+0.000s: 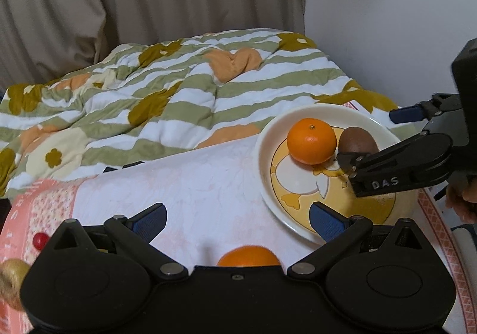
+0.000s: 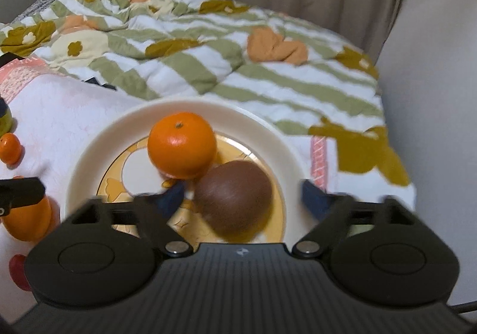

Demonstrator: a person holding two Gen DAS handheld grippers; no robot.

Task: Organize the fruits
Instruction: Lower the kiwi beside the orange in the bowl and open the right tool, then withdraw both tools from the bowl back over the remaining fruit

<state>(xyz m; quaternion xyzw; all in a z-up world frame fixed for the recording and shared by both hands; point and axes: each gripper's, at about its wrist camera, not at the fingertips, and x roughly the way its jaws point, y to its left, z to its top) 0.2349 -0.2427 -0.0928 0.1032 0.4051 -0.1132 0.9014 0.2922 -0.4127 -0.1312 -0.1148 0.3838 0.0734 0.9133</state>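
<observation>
Looking along the left gripper [image 1: 237, 222], its jaws stand wide apart with nothing between the blue pads; an orange fruit [image 1: 249, 256] peeks out on the cloth just below them, mostly hidden by the gripper body. Off to the right sits the plate [image 1: 268, 137] with a mandarin [image 1: 311, 140] and a brown kiwi [image 1: 357, 140] resting on it side by side. The right gripper [image 1: 369, 137] reaches in over the plate's far side, one finger just in front of the kiwi.

From the right wrist, the right gripper [image 2: 243, 200] is spread fully, the kiwi [image 2: 234, 197] lying on the plate [image 2: 89, 155] between the pads without either pressing on it; the picture is blurred there. The mandarin [image 2: 182, 144] touches the kiwi's upper left. More oranges [image 2: 10, 147] lie on the cloth at the left edge.

These fruits look light and round, so likely to roll. The kiwi is probably soft and bruises under hard pressure; a gentle squeeze across its short middle seems best. The mandarin's loose skin should take a light grip across its widest part.
</observation>
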